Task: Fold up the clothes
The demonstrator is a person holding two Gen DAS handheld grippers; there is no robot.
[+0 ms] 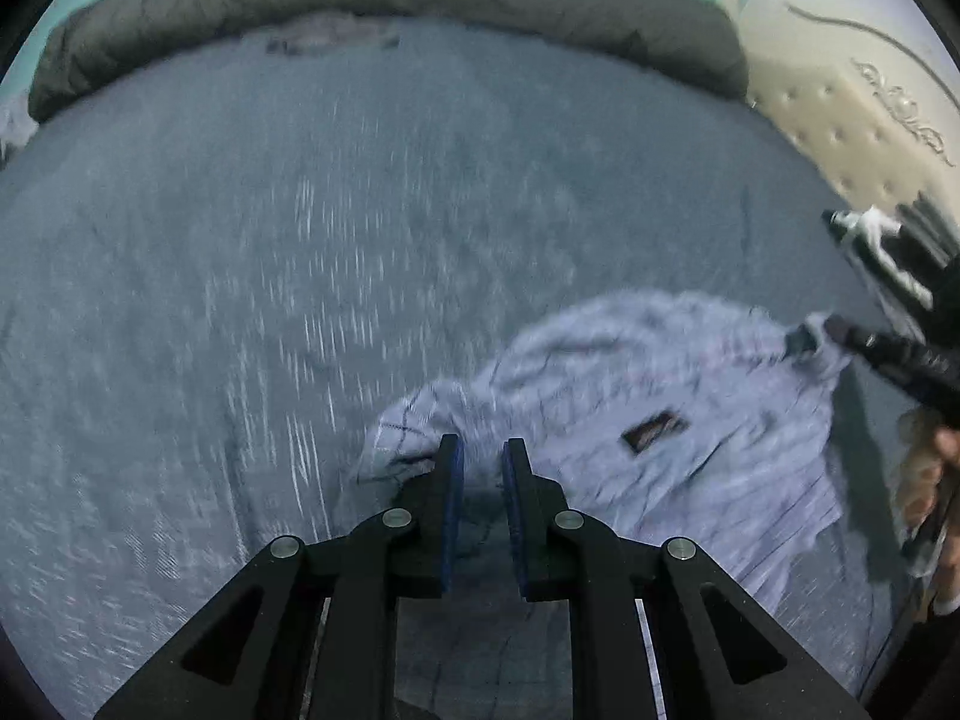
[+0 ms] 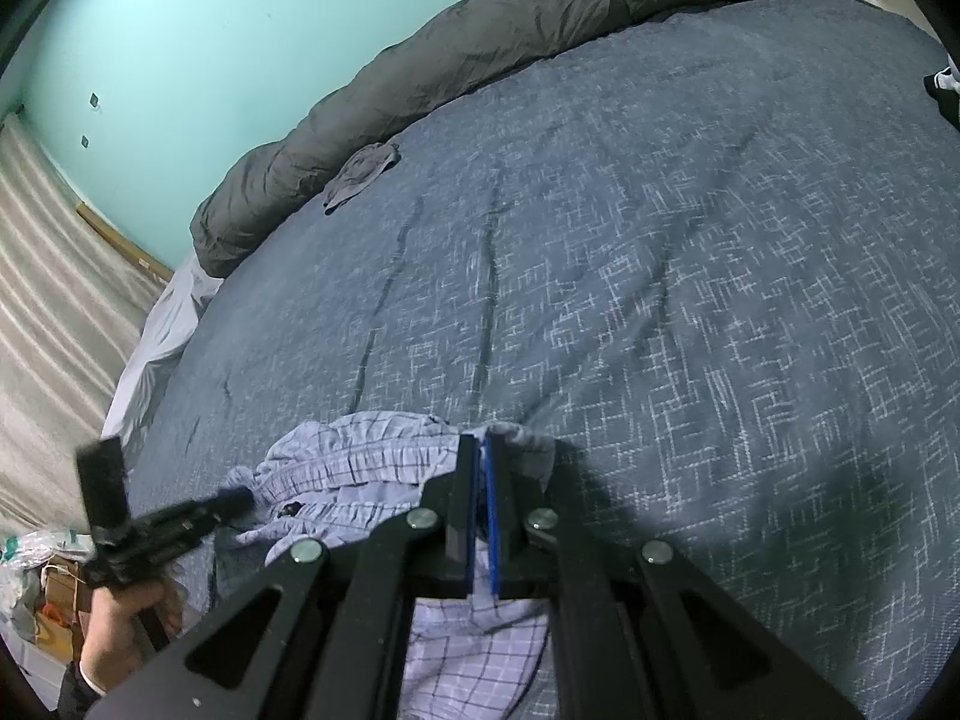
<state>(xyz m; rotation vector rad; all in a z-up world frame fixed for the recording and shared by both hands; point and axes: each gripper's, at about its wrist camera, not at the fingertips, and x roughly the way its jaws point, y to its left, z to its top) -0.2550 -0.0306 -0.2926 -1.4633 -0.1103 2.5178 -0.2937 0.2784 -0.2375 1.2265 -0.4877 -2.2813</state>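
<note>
The right gripper has its blue-padded fingers pinching the elastic waistband edge of the light plaid shorts, while the left gripper holds its fingers spread apart just over the garment's near edge, gripping nothing. The shorts lie rumpled on the blue patterned bed cover, with a dark grey rolled duvet along the far side.
</note>
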